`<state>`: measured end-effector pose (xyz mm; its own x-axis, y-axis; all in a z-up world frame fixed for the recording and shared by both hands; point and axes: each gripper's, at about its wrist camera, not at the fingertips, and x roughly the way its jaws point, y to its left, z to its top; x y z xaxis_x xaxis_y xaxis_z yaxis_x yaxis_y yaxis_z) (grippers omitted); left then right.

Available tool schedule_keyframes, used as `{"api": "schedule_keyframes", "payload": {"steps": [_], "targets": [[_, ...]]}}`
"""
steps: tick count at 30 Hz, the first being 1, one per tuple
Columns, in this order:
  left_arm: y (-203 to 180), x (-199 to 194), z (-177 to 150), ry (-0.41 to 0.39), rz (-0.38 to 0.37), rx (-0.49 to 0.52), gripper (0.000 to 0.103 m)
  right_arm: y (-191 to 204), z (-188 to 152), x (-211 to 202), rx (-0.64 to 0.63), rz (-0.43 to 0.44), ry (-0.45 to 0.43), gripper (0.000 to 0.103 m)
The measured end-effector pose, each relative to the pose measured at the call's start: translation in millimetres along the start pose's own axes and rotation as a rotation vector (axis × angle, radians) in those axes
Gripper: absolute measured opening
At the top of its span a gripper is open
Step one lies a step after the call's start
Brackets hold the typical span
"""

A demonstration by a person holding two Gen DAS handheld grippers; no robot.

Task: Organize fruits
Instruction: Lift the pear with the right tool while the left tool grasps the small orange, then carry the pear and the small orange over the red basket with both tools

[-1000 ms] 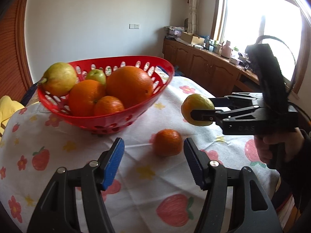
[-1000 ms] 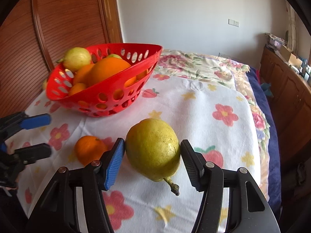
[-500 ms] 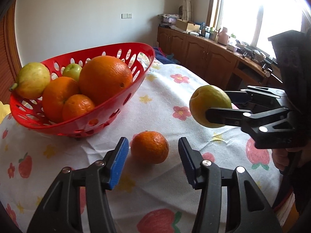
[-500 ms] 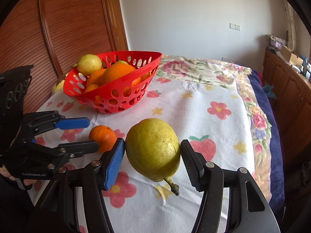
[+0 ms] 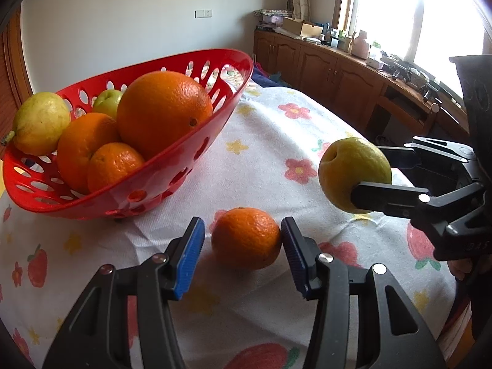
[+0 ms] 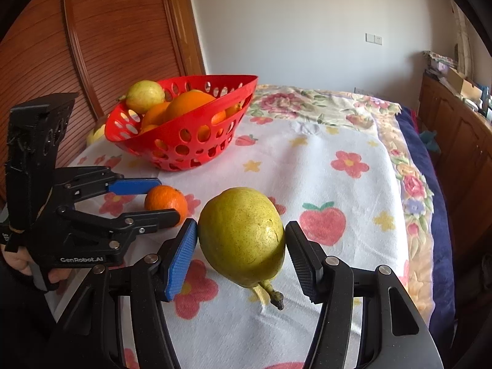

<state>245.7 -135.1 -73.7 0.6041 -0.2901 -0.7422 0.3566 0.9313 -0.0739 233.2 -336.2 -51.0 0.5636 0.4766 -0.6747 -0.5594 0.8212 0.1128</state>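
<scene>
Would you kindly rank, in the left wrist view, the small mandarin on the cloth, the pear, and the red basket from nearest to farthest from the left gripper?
1. Small mandarin: between the left gripper fingers, on the cloth.
2. Pear: up right, clamped in the right gripper.
3. Red basket: up left, on the cloth; about as far as the pear, so too close to call.

A: What surrounds the scene?

B: A plain white wall point(image 5: 123, 21) with a small white switch plate point(image 5: 203, 13), and a slatted brown wooden door point(image 6: 117, 40) beside it.

A: And opposite?

B: A bright, overexposed window point(image 5: 409, 9) pours daylight over a long brown wooden cabinet point(image 5: 323, 64), its top cluttered with what seem to be boxes and bottles.
</scene>
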Motion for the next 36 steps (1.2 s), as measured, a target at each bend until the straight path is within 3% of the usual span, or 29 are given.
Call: {"api": "schedule_keyframes", "payload": {"steps": [13, 26, 36], "targets": [[0, -6, -4, -0.011, -0.013, 0.011, 0.044, 4, -3, 0, 0.002, -0.003, 0.011, 0.061], [-2, -68, 8, -0.147, -0.053, 0.036, 0.044, 12, 9, -15, 0.002, -0.013, -0.028, 0.061], [22, -116, 30, -0.254, -0.01, 0.042, 0.044, 26, 48, -33, -0.035, -0.012, -0.102, 0.061]]}}
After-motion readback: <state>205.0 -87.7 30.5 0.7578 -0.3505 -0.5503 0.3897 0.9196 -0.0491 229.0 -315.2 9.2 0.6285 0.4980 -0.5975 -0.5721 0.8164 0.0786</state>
